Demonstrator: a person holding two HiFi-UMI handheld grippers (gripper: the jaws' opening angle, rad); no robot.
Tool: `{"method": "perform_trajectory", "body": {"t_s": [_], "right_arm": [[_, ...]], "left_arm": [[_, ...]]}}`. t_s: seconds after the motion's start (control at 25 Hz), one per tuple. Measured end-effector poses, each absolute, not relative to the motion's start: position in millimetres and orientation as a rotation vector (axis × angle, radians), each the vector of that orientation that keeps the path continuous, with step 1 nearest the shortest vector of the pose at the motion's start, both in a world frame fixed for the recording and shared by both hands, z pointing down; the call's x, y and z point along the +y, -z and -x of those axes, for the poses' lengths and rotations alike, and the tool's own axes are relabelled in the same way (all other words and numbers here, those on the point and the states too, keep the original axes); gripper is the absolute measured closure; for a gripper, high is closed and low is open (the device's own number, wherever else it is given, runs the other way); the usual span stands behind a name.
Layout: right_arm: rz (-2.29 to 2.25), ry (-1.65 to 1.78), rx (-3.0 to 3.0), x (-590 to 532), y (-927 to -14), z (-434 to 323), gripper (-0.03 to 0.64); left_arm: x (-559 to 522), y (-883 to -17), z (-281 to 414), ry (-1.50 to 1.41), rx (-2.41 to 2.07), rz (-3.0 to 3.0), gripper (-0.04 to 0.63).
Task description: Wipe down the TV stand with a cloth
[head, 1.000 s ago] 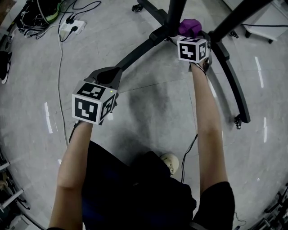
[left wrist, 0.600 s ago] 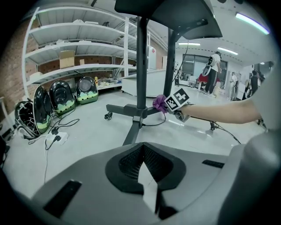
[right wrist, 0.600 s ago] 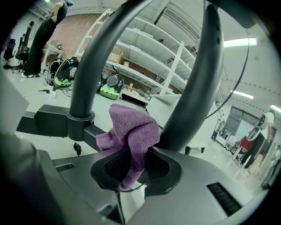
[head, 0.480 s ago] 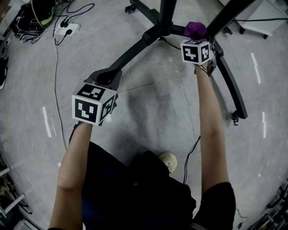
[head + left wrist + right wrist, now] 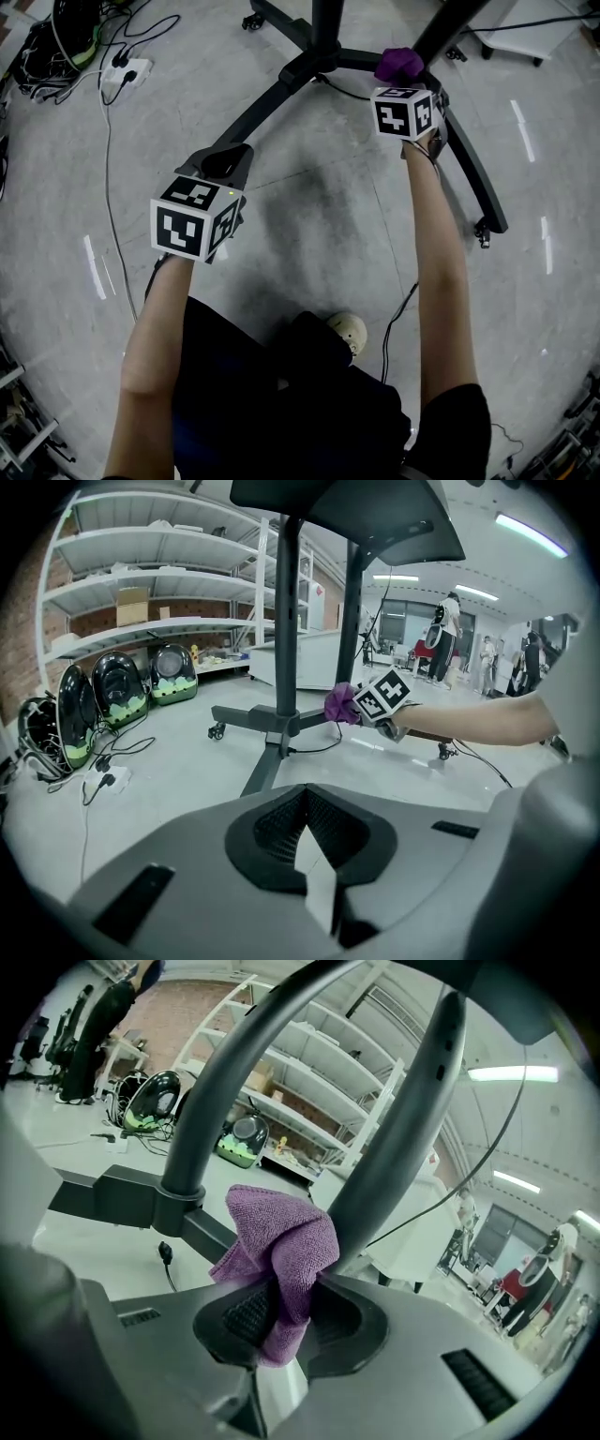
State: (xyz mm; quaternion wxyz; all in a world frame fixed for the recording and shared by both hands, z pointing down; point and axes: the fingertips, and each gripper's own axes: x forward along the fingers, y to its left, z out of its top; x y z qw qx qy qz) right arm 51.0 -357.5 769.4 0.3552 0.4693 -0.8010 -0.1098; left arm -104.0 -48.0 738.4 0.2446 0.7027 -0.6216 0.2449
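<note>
The black TV stand (image 5: 309, 58) has curved floor legs and two upright posts (image 5: 403, 1129). My right gripper (image 5: 405, 86) is shut on a purple cloth (image 5: 399, 64), bunched up and pressed against the base of the right post (image 5: 441, 33). The cloth (image 5: 278, 1251) bulges out between the jaws in the right gripper view. My left gripper (image 5: 225, 161) hovers over the floor at the end of the stand's left leg (image 5: 253, 112), its jaws shut with nothing in them. The left gripper view shows the stand (image 5: 281, 724) and the cloth (image 5: 339, 703) ahead.
A power strip (image 5: 127, 67) with tangled cables lies on the floor at far left. A thin cable (image 5: 394, 319) runs by the person's feet. The stand's right leg ends in a caster (image 5: 483, 230). Shelving (image 5: 159, 583) and backpack carriers (image 5: 122, 686) stand along the wall.
The right gripper with the cloth has slid a little rightward along the stand's base to the right post. The left gripper has stayed put.
</note>
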Motion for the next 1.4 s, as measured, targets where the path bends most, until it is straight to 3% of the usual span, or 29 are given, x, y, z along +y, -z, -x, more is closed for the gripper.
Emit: {"method": "perform_trajectory", "body": {"t_s": [0.68, 1.4], "right_arm": [[-1.342, 0.079, -2.061, -378, -754, -100, 0.515], [-1.391, 0.164, -1.98, -387, -748, -133, 0.516]], "left_arm": [[-53, -750, 100, -0.654, -1.657, -1.93, 0.589], [-53, -751, 99, -0.64, -1.645, -1.937, 0.589]]}}
